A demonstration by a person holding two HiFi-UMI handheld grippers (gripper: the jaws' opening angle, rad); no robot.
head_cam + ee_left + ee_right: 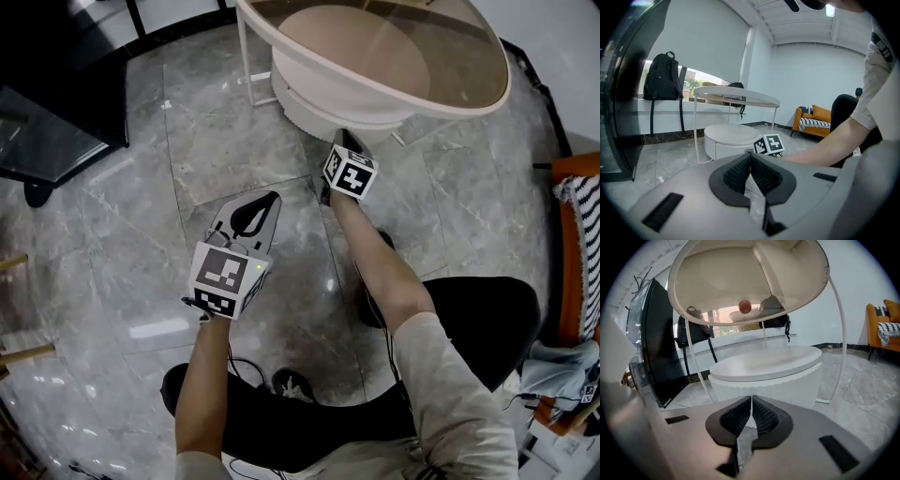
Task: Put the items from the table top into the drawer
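Note:
The round glass table top (487, 80) stands over a white round drawer unit (309, 103). In the right gripper view I look up through the glass table top (740, 273) at a small red ball (745, 306) and a greyish item (771, 303) lying on it. My right gripper (751, 400) is shut and empty, low in front of the drawer unit (768, 369); the head view shows the right gripper (343, 141) at the unit's base. My left gripper (267, 199) hangs over the floor, shut and empty (750, 155), behind the right gripper's marker cube (768, 144).
A black cabinet (656, 348) stands left of the table, with a backpack (661, 77) on the sill behind. An orange sofa (813, 122) is at the far right. Thin white table legs (839, 333) frame the drawer unit. Grey marble floor (141, 234) lies all around.

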